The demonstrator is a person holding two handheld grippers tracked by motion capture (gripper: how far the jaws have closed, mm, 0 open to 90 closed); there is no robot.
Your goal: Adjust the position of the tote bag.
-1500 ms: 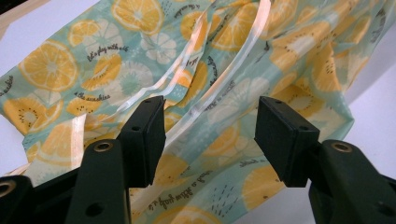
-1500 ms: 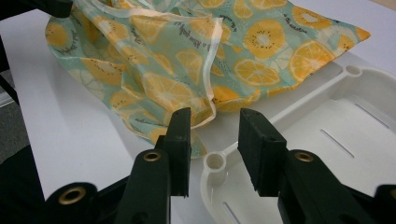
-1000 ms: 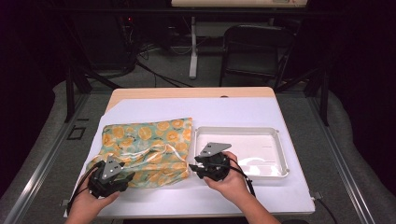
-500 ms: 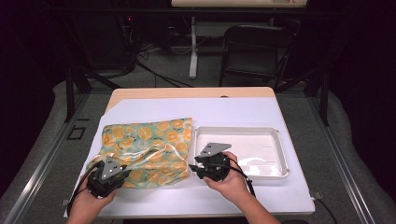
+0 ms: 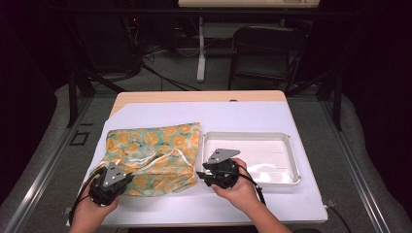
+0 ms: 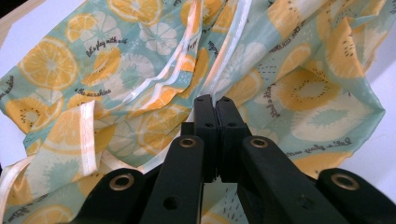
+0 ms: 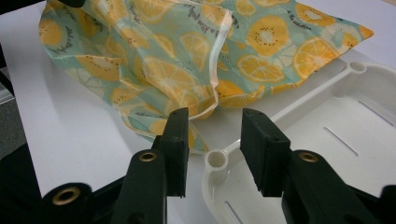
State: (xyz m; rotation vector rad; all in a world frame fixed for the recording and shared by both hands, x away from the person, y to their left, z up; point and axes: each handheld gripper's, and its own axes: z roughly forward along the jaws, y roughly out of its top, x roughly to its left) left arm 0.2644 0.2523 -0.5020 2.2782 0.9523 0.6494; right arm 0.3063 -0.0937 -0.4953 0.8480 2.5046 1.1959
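A drawstring bag point(image 5: 153, 150) printed with orange slices on pale green lies flat on the white table cover, left of centre. My left gripper point(image 5: 127, 178) is at the bag's near left corner. In the left gripper view its jaws are pressed together point(image 6: 215, 100) on the bag point(image 6: 299, 93) where a white ribbon point(image 6: 229, 51) runs in. My right gripper point(image 5: 201, 173) is at the bag's near right corner, beside a white plastic tray point(image 5: 248, 135). It stands open point(image 7: 215, 113) with its jaws over the tray's corner point(image 7: 217, 158) and the bag's hem point(image 7: 205, 100), holding nothing.
The tray point(image 7: 299, 100) is shallow, sits right of the bag, and has only a thin clear sheet in it. The table's bare wooden edge point(image 5: 194, 96) lies at the back. Beyond the table are a dark chair point(image 5: 265, 48) and cables on the floor.
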